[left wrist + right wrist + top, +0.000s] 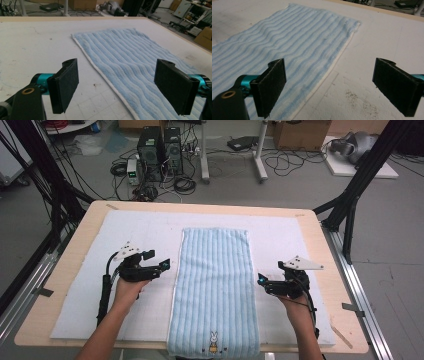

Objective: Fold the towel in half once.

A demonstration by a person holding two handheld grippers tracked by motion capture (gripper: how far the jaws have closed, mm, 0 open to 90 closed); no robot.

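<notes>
We saw the blue striped towel (214, 290) flat, bunny at its near end | left gripper (159, 260) and right gripper (262, 283) jaws wide apart, holding nothing

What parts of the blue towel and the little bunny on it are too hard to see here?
- Bunny picture, high view: too small to make out its details.
- Towel near end, high view: hangs past the table edge, so the rest is cut off.
- Towel underside: hidden by the towel itself in every view.
- Towel, left claw view: the right jaw of the left claw covers part of it.
</notes>
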